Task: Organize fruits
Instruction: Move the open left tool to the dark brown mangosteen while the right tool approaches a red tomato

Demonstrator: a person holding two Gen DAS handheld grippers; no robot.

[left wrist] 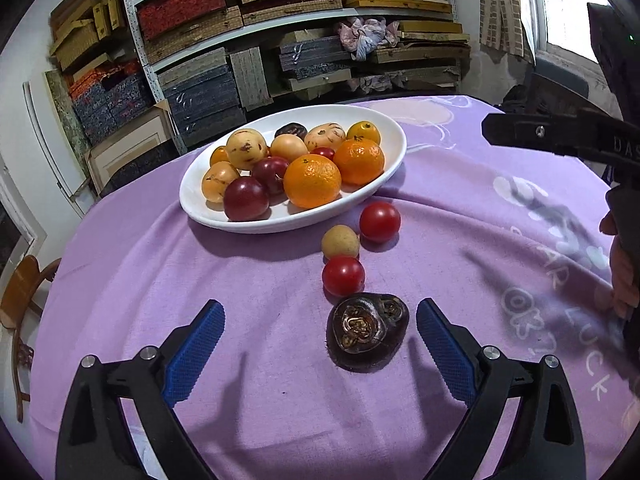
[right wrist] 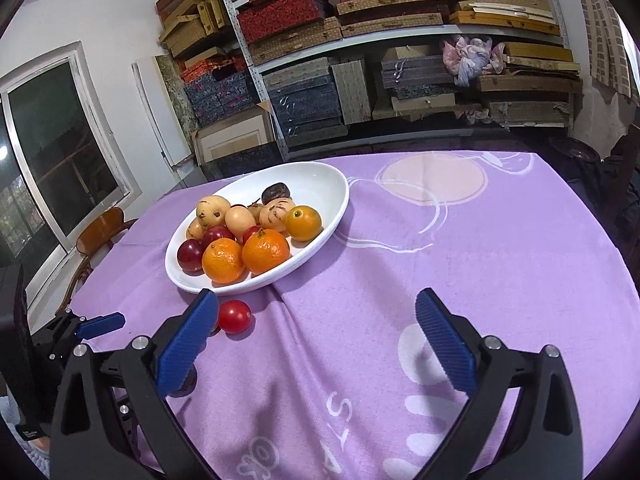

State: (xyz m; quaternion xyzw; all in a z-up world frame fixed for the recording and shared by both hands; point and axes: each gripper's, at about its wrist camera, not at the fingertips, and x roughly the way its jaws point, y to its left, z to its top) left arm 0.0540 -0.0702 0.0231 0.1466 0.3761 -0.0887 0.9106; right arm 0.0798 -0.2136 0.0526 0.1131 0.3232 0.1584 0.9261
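Both jaws spread wide, nothing gripped. Left gripper [left wrist: 320, 344] frames dark brown fruit [left wrist: 367, 331] on purple cloth [left wrist: 460, 240]. Right gripper [right wrist: 318, 332] over bare cloth. Two cherry tomatoes [left wrist: 379, 222], small yellow fruit [left wrist: 340, 242] lie beside the white bowl [left wrist: 384, 172] of fruit.

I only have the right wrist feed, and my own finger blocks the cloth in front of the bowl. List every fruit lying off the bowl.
Observer: Four lie on the purple cloth: a near tomato, a far tomato, a small yellow fruit and a dark heart-shaped fruit.
Operator: Tell me where the dark one sits.
Observer: Between the open fingers of the left gripper, off-centre, touching neither pad.
Operator: Say how the other three lie.
Observer: In a short line from the dark fruit toward the white bowl: tomato, yellow fruit, tomato.
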